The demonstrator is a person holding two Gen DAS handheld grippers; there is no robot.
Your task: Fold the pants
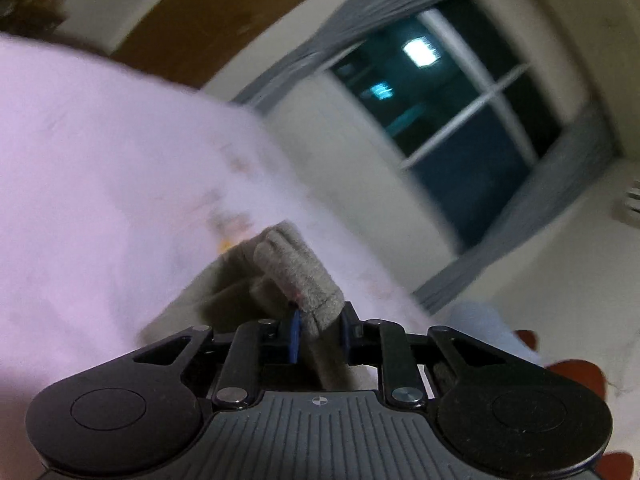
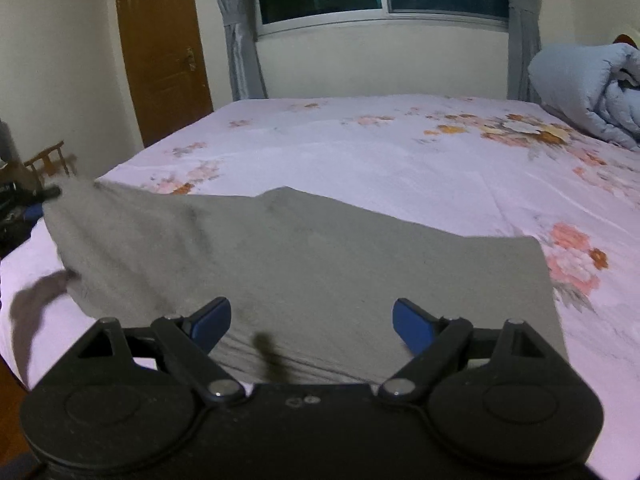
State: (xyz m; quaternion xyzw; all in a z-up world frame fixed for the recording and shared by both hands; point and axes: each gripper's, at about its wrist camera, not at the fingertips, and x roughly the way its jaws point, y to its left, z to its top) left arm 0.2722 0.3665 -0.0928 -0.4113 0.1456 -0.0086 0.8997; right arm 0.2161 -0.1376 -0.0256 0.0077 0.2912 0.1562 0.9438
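Gripping a corner of the soft grey knit pants (image 2: 304,264) at nine o'clock, the left gripper (image 1: 316,326) risks slippage; the right gripper (image 2: 311,320) hovers released.

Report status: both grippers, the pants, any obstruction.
Left gripper shut on pants, lifting one corner. Right gripper open, hovering over pants, holding nothing. Pants spread across bed sheet. Blue quilt far corner, not in the way.
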